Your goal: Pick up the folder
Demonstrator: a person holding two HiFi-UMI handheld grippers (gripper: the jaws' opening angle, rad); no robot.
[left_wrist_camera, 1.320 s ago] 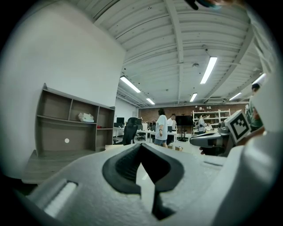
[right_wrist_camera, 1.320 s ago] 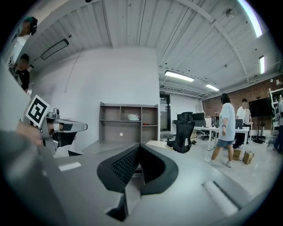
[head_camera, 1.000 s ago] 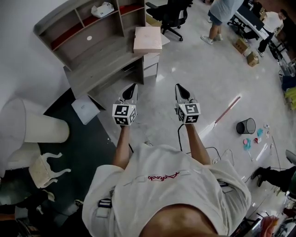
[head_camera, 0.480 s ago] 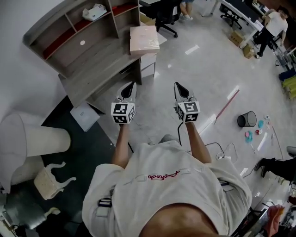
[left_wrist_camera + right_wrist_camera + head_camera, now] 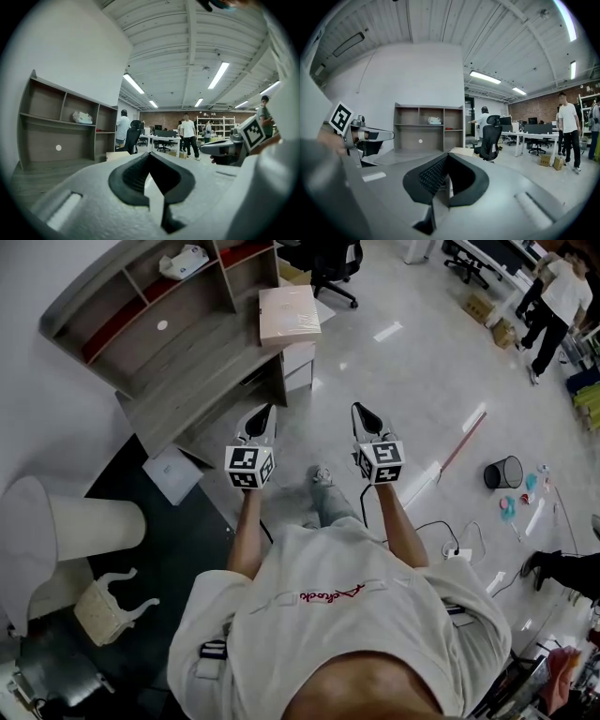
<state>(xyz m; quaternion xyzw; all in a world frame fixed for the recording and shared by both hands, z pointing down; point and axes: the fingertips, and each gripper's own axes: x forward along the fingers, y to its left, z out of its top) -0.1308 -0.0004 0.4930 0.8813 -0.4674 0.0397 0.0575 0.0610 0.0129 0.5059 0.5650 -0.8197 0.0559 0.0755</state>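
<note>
White rounded furniture [image 5: 89, 521] stands at the far left on a dark floor mat [image 5: 178, 549]. One pale square panel [image 5: 172, 474] lies on the mat near the table's corner.

Next comes one grey wooden table [image 5: 187, 381] with a shelf unit along its back edge. One white bundle [image 5: 183, 261] sits on an upper shelf. One flat, pale pink folder [image 5: 289, 313], which I take to be the thing to pick up, lies on the table's right end. It is close to the corner, so it can be reached from the open floor, and it is well apart from both claws. One black office chair [image 5: 333, 263] stands beyond it.

Two claws are held out side by side, nearly level, pointing toward the table. The left claw [image 5: 268, 412] has its jaws pressed together with nothing between them. The right claw [image 5: 358, 410] is likewise fully closed and empty. This looks like an approach, since nothing is within reach to grip yet. One shoe [image 5: 322, 474] shows between the arms, so the person seems to be mid-step. The jaws will need to part before they can take the folder's edge.

Further right, one reddish stick [image 5: 461, 446] lies on the pale floor. Then comes one black bin [image 5: 502, 472] with small litter beside it. In the head view, one person [image 5: 553, 301] stands at the top right.
</note>
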